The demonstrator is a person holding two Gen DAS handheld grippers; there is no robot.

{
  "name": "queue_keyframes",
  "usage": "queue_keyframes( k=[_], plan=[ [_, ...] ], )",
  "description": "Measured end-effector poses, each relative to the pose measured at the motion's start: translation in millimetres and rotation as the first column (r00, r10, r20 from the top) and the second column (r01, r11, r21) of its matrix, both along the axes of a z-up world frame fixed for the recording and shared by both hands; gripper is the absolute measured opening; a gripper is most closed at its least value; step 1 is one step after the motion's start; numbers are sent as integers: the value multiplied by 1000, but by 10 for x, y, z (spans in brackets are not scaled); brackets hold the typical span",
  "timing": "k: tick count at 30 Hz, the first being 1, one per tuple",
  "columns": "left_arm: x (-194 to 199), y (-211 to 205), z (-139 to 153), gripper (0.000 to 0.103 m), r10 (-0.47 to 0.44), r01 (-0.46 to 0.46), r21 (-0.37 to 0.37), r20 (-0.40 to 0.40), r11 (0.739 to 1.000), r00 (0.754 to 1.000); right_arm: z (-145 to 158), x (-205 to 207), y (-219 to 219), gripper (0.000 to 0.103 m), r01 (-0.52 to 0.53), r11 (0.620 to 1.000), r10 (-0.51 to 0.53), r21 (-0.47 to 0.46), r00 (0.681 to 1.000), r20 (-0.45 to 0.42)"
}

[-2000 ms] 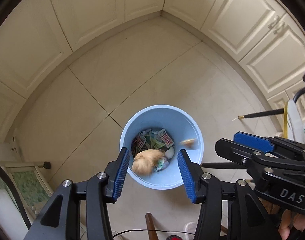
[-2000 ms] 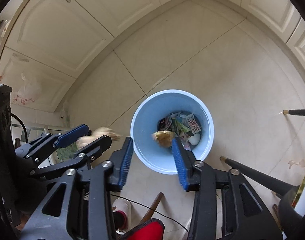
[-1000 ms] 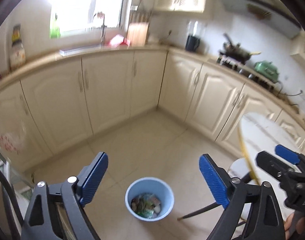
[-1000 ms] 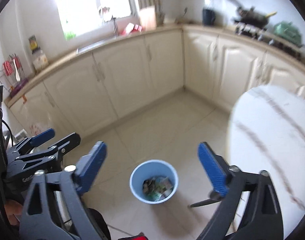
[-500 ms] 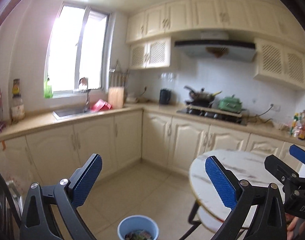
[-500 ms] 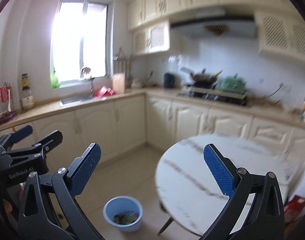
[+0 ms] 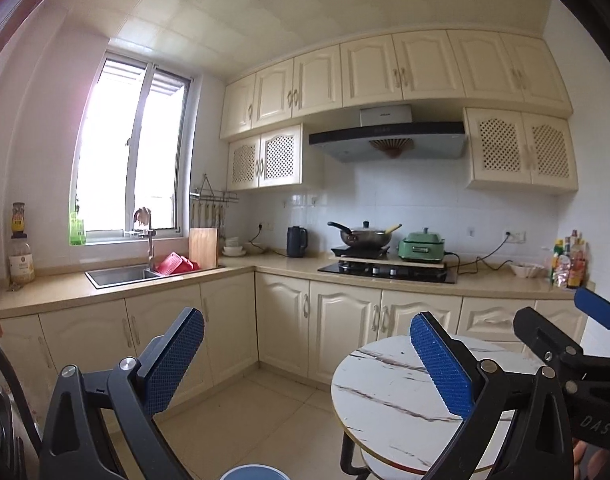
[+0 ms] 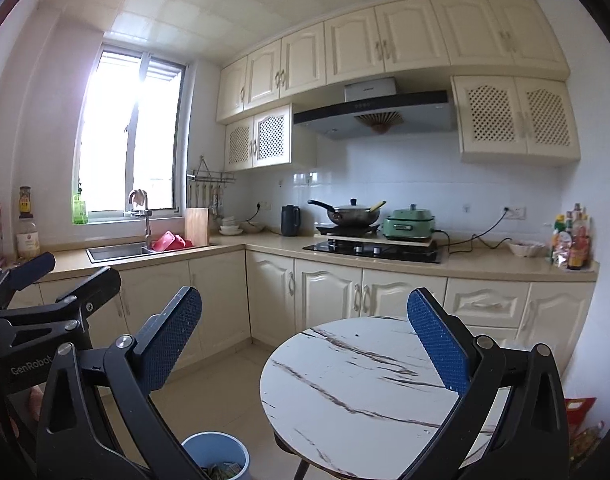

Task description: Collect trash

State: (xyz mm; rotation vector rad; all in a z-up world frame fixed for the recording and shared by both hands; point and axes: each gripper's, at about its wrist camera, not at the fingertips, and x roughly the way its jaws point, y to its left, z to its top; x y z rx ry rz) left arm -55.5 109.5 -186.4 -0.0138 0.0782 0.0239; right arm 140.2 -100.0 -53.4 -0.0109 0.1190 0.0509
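The left claw (image 7: 305, 360) has just opened wide and holds nothing; its body reads "GenRobot". The right claw (image 8: 305, 340), marked "DAS", gapes empty too. Only its view shows wrappers inside the blue plastic trash bin (image 8: 216, 456) on the floor beside the round marble-patterned desk (image 8: 365, 392).

Beige tiled kitchen floor (image 8: 233, 376), light blue round plastic bin (image 8: 215, 454) with wrappers standing on it, round white marble-patterned table (image 8: 361, 392) on dark legs just beside the bin
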Motion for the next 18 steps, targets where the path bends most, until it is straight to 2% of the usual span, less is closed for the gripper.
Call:
queue_keyframes(
  k=[8, 13, 18],
  plan=[
    [-84, -193, -90, 102, 29, -29, 24, -3, 999, 1000, -30, -81, -10, 103, 10, 1000, -10, -6, 1000, 10],
    [205, -372, 89, 102, 30, -30, 45, -8, 999, 1000, -44, -75, -6, 103, 7, 1000, -7, -9, 1000, 6],
    [264, -435, 156, 102, 27, -27, 60, -5, 998, 1000, -61, -67, 8, 103, 5, 1000, -5, -14, 1000, 2]
  ],
)
